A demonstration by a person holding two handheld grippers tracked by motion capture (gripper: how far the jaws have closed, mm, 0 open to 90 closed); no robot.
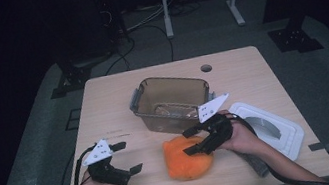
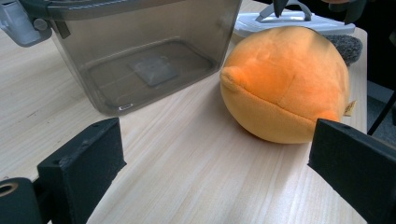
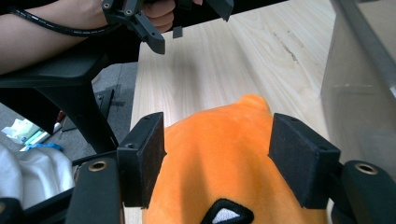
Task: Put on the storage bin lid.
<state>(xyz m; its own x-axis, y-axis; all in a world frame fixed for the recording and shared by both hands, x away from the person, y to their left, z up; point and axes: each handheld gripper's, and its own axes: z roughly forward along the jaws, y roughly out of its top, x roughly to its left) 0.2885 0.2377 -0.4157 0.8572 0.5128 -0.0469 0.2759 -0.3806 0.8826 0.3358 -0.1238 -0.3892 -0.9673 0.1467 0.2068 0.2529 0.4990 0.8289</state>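
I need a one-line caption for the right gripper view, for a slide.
Open right tongs straddle the orange plush toy on the wooden table, beside the smoky plastic box.

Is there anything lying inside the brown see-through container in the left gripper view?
No: through the clear wall of the container you see just its bare floor, while the orange plush toy sits outside it on the table.

No words or numbers can be read anywhere; the small tag (image 2: 350, 108) at three o'clock on the orange plush toy (image 2: 287, 84) is too tiny. The black and white patch (image 3: 225, 213) on the toy has no letters.
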